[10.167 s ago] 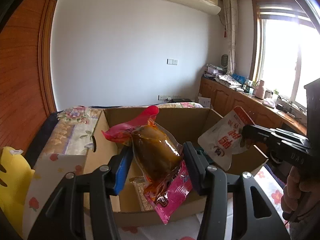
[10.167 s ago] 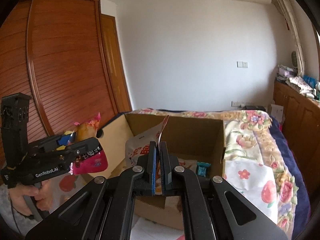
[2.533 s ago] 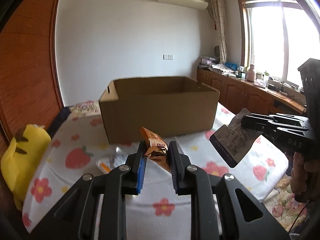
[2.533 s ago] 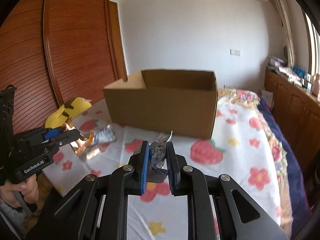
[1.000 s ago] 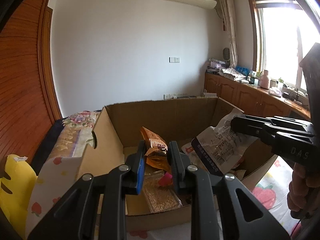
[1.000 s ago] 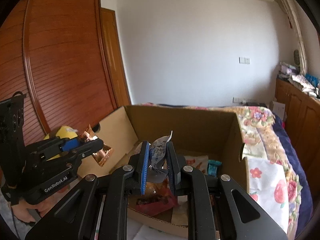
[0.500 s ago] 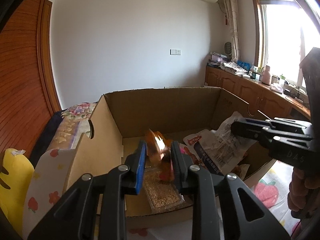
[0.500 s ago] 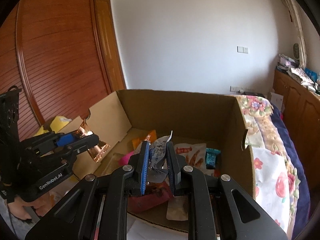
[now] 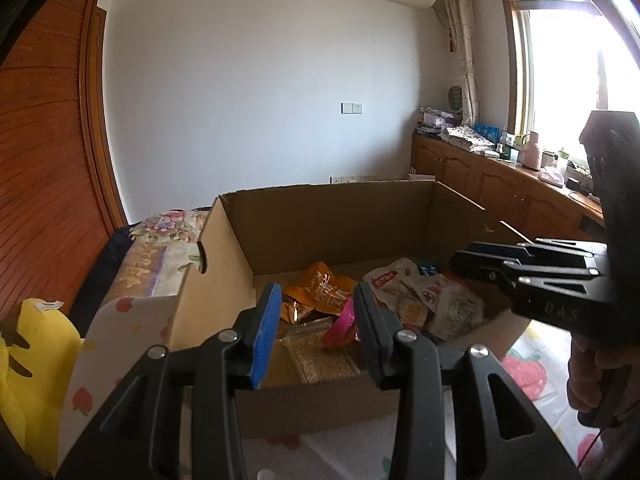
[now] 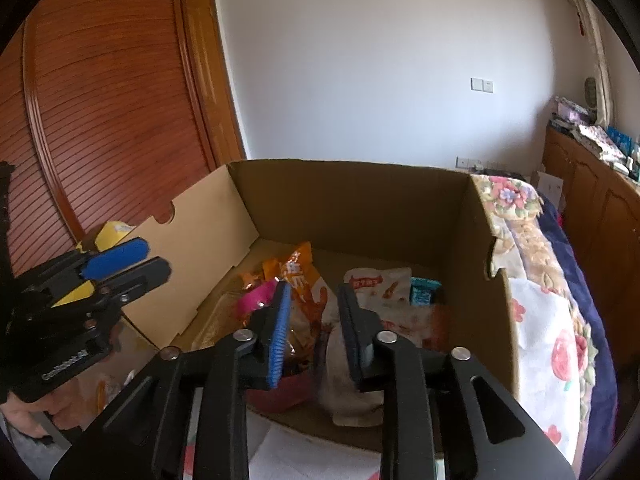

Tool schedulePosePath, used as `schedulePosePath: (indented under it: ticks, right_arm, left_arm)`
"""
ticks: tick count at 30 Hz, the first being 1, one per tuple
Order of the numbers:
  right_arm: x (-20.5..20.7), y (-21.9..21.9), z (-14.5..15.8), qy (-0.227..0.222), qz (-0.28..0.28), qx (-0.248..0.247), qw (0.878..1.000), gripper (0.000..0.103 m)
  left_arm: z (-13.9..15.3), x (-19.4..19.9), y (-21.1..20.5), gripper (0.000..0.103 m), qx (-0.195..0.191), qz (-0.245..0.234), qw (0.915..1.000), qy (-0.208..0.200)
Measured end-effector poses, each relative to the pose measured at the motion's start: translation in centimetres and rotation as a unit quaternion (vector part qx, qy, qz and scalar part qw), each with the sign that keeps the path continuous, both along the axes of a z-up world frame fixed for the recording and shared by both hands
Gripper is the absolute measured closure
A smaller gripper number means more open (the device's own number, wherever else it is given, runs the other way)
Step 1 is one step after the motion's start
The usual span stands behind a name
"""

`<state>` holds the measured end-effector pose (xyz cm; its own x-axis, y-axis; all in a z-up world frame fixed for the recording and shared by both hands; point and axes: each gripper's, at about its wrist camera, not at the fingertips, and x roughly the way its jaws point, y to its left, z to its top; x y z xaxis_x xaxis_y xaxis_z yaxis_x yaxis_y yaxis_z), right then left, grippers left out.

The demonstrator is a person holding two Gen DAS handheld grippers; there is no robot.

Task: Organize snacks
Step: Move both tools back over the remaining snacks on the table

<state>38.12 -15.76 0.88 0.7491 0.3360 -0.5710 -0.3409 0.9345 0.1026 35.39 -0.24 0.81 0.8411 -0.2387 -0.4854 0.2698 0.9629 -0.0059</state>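
Observation:
An open cardboard box (image 9: 328, 212) (image 10: 352, 196) stands on the bed and holds several snack packets: an orange packet (image 9: 324, 286) (image 10: 298, 270), a white packet (image 9: 394, 280) (image 10: 376, 284), a grey-white packet (image 9: 454, 310) (image 10: 340, 376), a pink packet (image 9: 340, 322) (image 10: 256, 296) and a clear tray (image 9: 320, 354). My left gripper (image 9: 316, 320) is open and empty above the box's near wall; it also shows in the right wrist view (image 10: 128, 262). My right gripper (image 10: 314, 326) is open and empty over the box's near side; it also shows in the left wrist view (image 9: 476, 262).
The bed has a fruit-print sheet (image 9: 524, 368) and a floral quilt (image 10: 532, 240). A yellow plush toy (image 9: 28, 356) lies left of the box. A wooden wardrobe (image 10: 100, 100) stands on the left, wooden cabinets (image 9: 500, 196) on the right.
Both grippers have opened. The copper-orange packet has left my left gripper and the grey-white packet has left my right gripper; both now lie in the box.

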Motion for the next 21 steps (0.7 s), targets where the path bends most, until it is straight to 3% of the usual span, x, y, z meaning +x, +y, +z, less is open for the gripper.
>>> schedulePosePath:
  ticks: [12, 21]
  right_arm:
    - [-4.5, 0.2, 4.1, -0.022, -0.009, -0.013, 1.0, 0.067]
    - [-9.5, 2.2, 4.1, -0.016, 0.014, -0.011, 1.0, 0.064]
  left_arm:
    - [0.9, -5.1, 2.5, 0.062, 0.009, 0.006, 0.9999, 0.0]
    - [-0.8, -8.5, 4.9, 0.061, 0.022, 0.016, 0.9994, 0.02]
